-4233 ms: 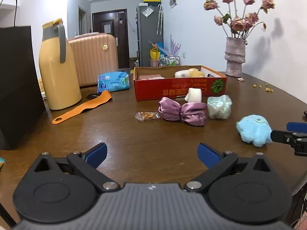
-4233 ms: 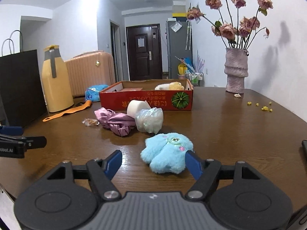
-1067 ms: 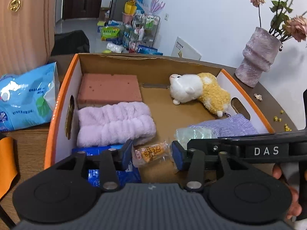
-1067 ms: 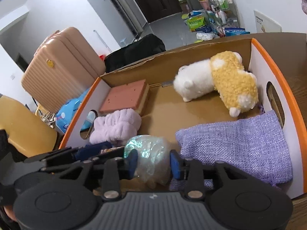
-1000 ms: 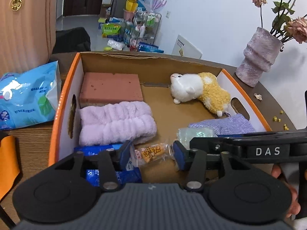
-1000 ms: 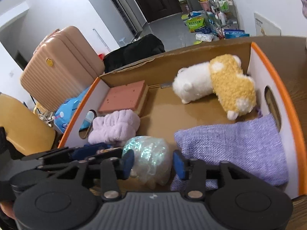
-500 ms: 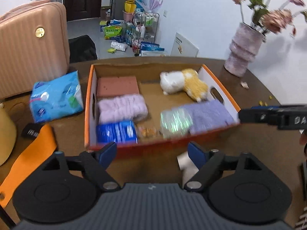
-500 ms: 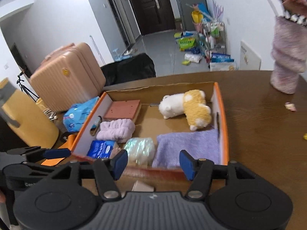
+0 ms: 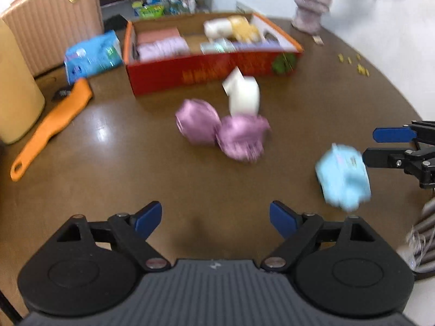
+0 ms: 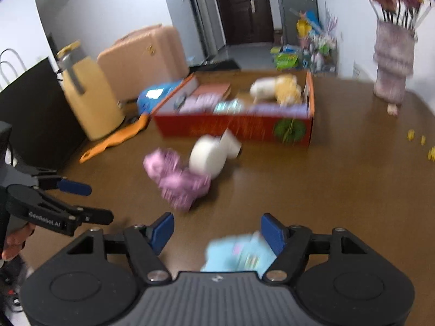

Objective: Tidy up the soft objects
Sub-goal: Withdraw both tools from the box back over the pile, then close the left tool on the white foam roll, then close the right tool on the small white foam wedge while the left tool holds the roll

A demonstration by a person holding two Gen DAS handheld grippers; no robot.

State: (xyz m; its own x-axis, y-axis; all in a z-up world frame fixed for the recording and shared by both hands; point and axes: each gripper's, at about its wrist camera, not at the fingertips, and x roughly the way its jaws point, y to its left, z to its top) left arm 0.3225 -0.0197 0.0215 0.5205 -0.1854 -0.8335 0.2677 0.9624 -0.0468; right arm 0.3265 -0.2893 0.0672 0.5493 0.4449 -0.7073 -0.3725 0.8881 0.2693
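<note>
Both my grippers have left the red box [image 9: 212, 70] at upper centre, their loads inside; jaws just opened, empty. Remaining, maybe three: purple bow [image 9: 223, 130], white roll [image 9: 243, 96], blue plush [image 9: 342, 179], on the table [image 9: 122, 163].

We see a red box [image 9: 212, 73] with orange rims on the glossy brown tabletop [image 9: 136, 168], beside a white roll [image 9: 243, 97]. Nearer lie a shiny purple bow [image 9: 223, 130] and a pale blue plush [image 9: 342, 176].
</note>
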